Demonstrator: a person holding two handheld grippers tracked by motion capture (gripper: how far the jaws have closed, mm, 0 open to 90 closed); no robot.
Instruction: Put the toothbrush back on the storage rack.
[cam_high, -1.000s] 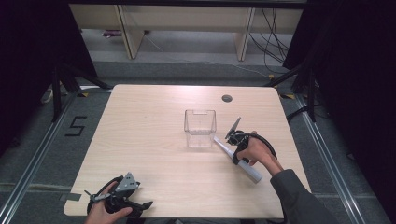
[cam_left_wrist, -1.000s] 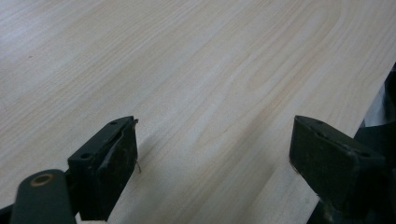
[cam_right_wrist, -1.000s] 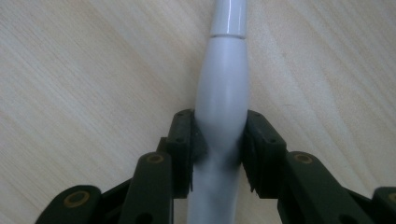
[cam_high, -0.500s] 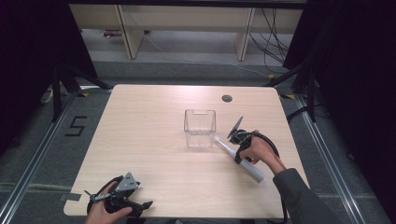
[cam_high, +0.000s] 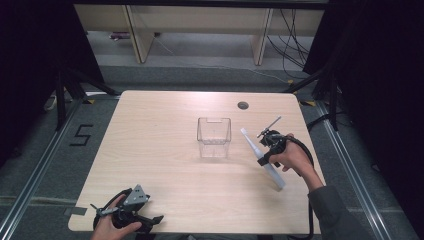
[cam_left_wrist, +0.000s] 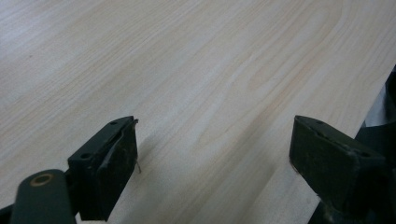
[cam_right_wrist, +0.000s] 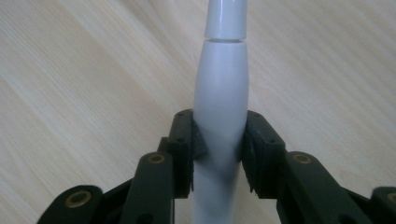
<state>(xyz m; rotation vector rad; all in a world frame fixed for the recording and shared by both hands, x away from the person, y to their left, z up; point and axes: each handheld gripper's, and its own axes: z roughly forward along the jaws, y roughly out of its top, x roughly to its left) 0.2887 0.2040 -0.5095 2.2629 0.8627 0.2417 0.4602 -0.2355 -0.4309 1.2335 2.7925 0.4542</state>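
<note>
- Tube, white and slim, is the thing in hand: we see it slanting just right of the clear box, its upper tip near the box's right wall and its lower end pointing toward the near right edge of the surface.
- We hold it in the right gripper, whose fingers are pressed on either side of its body, partly closed around its width; the right gripper view shows the pads squeezing the rounded white barrel below a seam where a second section begins.
- We judge it light and fairly stiff, with a smooth, glossy skin that could slide or twist between the pads if the squeeze loosens.
- Its round section gives the flat pads little to bear on, so we think the best hold is across the thickest part of the body, close to where we have it now, and not on the narrower section past the seam.
- We cannot tell from the high view whether its lower end touches the surface or hangs just above it.
- Our left gripper sits at the near left corner of the surface, well apart from the box; its fingers stand wide open with nothing between them but bare wood.
- The clear box stands upright and looks empty.
</note>
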